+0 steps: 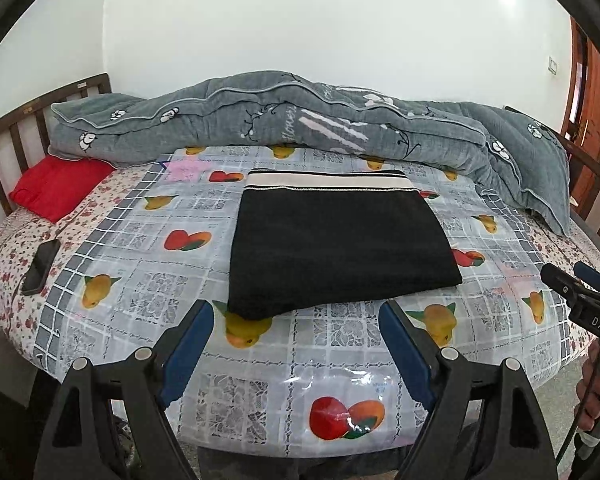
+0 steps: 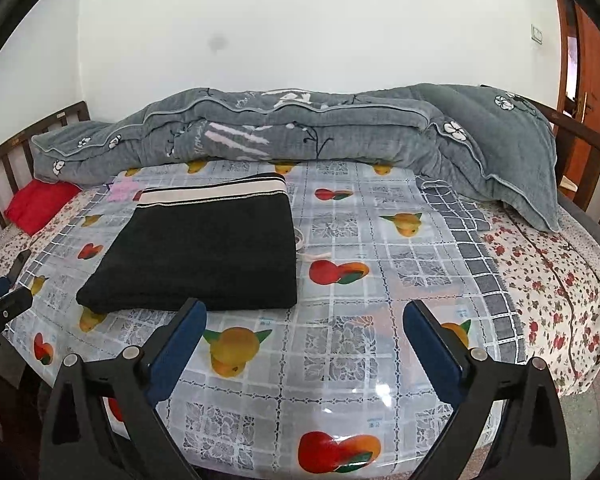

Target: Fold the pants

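Black pants [image 1: 340,240] with a white-and-black striped waistband lie folded into a flat rectangle on the fruit-patterned plastic cover [image 1: 260,360] of the bed. They also show in the right wrist view [image 2: 204,256], left of centre. My left gripper [image 1: 296,312] is open and empty, just in front of the pants' near edge. My right gripper [image 2: 304,312] is open and empty, near the pants' front right corner. It also shows at the right edge of the left wrist view [image 1: 572,284].
A rolled grey quilt [image 1: 300,120] lies along the back of the bed. A red cloth [image 1: 56,186] and a black phone [image 1: 40,266] lie at the left. A white cord [image 2: 308,248] lies right of the pants. A wooden bed rail [image 1: 28,128] and a door [image 2: 588,60] border the bed.
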`<state>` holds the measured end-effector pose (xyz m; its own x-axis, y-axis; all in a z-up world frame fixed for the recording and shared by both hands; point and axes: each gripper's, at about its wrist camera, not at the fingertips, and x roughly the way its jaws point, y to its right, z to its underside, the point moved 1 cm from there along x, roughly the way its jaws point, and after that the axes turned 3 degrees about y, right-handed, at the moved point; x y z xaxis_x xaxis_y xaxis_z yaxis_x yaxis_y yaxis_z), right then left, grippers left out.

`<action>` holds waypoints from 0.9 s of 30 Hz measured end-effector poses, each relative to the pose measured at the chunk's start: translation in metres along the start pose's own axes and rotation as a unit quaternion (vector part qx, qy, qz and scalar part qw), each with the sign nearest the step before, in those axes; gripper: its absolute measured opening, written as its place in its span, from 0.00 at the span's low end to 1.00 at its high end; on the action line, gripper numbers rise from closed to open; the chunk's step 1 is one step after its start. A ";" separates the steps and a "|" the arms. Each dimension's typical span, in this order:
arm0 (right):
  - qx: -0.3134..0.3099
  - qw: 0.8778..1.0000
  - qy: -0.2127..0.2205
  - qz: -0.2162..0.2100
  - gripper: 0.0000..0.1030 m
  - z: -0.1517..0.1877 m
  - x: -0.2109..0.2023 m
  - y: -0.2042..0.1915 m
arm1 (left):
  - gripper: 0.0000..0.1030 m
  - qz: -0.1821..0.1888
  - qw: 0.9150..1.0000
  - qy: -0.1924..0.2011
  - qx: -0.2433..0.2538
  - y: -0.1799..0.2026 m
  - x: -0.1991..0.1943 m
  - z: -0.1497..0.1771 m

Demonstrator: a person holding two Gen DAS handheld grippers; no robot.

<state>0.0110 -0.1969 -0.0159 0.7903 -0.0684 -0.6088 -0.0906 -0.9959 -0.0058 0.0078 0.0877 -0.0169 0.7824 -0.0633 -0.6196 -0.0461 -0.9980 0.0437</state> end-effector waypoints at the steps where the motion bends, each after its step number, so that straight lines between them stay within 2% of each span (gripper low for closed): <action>1: 0.001 1.000 0.002 0.000 0.95 0.000 -0.002 0.000 | 0.81 -0.001 1.000 0.001 -0.002 -0.002 -0.002 0.001; 27: 0.012 1.000 0.006 -0.005 0.95 0.004 -0.017 -0.001 | 0.81 -0.003 1.000 0.012 0.003 0.005 -0.011 0.004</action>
<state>-0.0047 -0.1941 -0.0087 0.7982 -0.0594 -0.5995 -0.0972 -0.9948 -0.0309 -0.0035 0.0834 -0.0125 0.7970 -0.0581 -0.6012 -0.0457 -0.9983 0.0359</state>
